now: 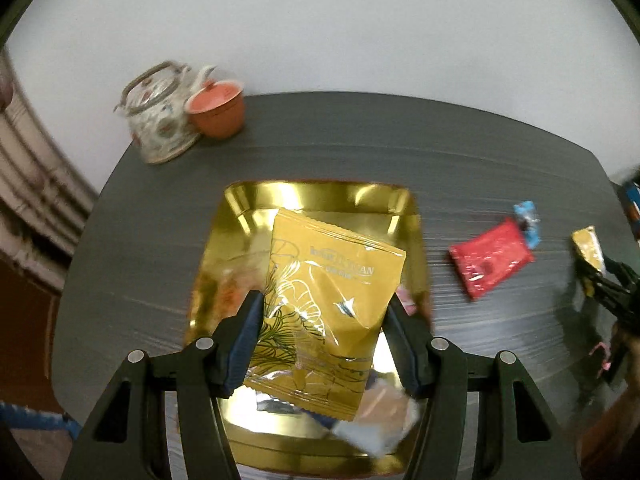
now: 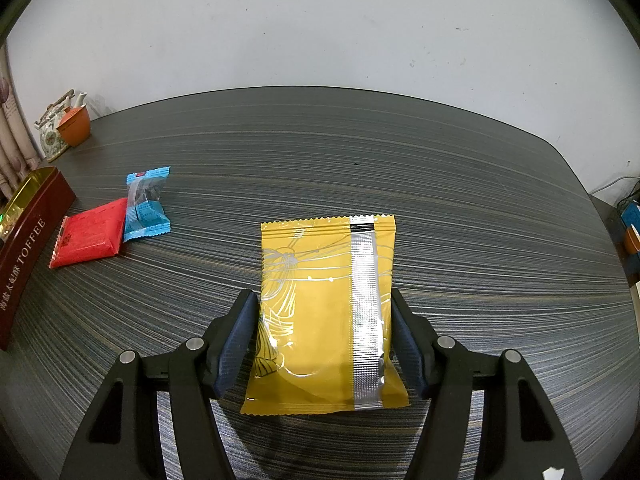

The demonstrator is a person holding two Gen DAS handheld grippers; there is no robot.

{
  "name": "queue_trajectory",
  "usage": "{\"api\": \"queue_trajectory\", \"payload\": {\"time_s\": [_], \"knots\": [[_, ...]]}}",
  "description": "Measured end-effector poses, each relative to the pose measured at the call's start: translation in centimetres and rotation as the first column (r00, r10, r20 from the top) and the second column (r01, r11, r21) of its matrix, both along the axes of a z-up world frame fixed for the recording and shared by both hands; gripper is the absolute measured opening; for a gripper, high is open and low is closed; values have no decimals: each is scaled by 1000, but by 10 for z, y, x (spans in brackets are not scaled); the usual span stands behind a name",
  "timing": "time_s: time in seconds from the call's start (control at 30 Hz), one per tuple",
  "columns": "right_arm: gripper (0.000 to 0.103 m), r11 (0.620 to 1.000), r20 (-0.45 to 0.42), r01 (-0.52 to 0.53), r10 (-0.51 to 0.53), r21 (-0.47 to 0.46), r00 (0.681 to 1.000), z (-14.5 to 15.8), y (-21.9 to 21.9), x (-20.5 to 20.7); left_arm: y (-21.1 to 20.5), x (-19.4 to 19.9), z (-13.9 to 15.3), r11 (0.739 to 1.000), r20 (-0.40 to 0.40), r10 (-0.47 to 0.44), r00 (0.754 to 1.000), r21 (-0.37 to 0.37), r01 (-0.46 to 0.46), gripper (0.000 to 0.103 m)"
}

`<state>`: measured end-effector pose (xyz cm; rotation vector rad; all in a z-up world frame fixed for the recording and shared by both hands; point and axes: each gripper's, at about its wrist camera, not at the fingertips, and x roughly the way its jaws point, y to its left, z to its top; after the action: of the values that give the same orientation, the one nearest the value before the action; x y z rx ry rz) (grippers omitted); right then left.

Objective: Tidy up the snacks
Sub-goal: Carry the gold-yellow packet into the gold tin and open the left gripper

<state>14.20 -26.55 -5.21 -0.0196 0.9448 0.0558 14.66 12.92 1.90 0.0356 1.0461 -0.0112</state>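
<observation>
**Two yellow snack packets gripped over the tabletop and tin**

The dark striped tabletop carries all items and fills both views. At its left side stands an open tin with a gold, mirror-like interior; in the right wrist view its maroon outer wall, lettered "TOFFEE", appears at the far left. Blurred wrappers lie inside the tin, too indistinct to identify.

The left hand-held gripper pinches a yellow snack packet, printed face up and tilted, its pads pressing the packet's two side edges. The packet hangs above the tin's interior, between the fingers, extending beyond their tips.

The right hand-held gripper clamps a second yellow packet, seam side up with a silver strip along its length. Its pads meet both side edges; the packet's lower end is close over the tabletop, though contact with it cannot be told.

Between tin and right gripper lie a red packet and a blue-wrapped candy, touching each other.

At the far left corner stand a patterned teapot and, against it, an orange lidded cup.
</observation>
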Motion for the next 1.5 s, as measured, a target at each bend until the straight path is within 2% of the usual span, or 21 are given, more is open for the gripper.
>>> {"api": "queue_trajectory", "payload": {"time_s": [0.27,0.63,0.9,1.0,1.1,1.5], "knots": [[61,1000,0,0,0,0,1000,-1,0,0,30,4,-24,998,-40,65,997,-8,-65,60],[61,1000,0,-1,1,1,1000,-1,1,0,42,5,-42,997,-55,77,996,-25,-78,60],[62,1000,-1,-1,1,4,1000,-2,0,0,45,3,-39,997,-54,63,997,-32,-65,61],[62,1000,-1,-2,2,3,1000,-2,0,0,45,-2,-35,998,-49,59,997,-29,-61,67],[62,1000,-1,-2,2,3,1000,-2,0,-1,44,-9,-29,998,-29,50,998,-22,-50,72],[60,1000,0,3,-3,-1,1000,-1,0,-1,47,-59,-6,996,79,76,994,31,-78,73]]}}
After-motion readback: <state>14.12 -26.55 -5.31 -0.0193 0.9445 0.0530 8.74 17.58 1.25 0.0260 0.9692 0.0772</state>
